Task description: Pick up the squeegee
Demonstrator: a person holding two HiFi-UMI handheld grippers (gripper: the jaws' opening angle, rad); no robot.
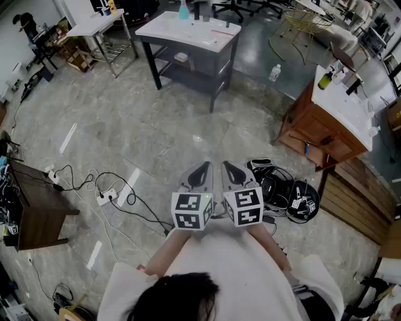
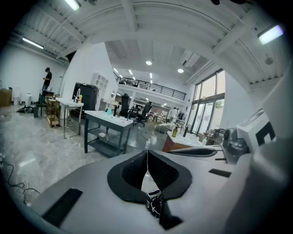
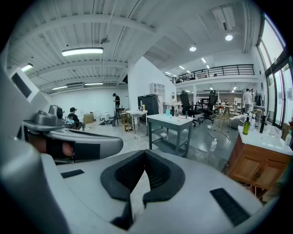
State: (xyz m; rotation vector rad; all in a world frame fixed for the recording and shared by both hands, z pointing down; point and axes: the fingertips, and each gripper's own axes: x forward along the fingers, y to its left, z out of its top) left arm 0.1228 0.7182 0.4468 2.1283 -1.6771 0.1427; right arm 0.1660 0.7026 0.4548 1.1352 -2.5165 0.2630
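Grey plastic, black pads: both sets of tongs are out in front of you, side by side over the polished grey stone floor (image 1: pixel 144 135), tips angled slightly down.

- Your left tongs (image 1: pixel 202 170) are pressed together. In the left gripper view (image 2: pixel 147 157) the ribbed black pads (image 2: pixel 132 172) meet on a thin line with nothing between them.
- Your right tongs (image 1: pixel 229 169) are the same: closed tight and empty in the right gripper view (image 3: pixel 144 157).
- The two white cubes with black square markers (image 1: pixel 190 211) (image 1: pixel 244 207) sit just beside each other.

Squeegee: I can't pick it out for sure. The only candidate is a thin red strip (image 1: pixel 220 32) lying on the white tabletop of the dark-framed table (image 1: pixel 182 30), near its right edge. It's too small to tell. That table is well apart from both tongs, straight ahead of you. A blue bottle (image 1: pixel 183 9) stands at the tabletop's far edge.

Also on the floor:
- a brown wooden cabinet with a white sink top (image 1: pixel 319 135), ahead on your right
- a clear plastic bottle (image 1: pixel 274 73), between the table and the cabinet
- a heap of black gear and cables (image 1: pixel 285 191), just right of your right tongs
- a white power strip with black leads (image 1: pixel 106 197), on your left
- a dark wooden side table (image 1: pixel 31 213), at the far left
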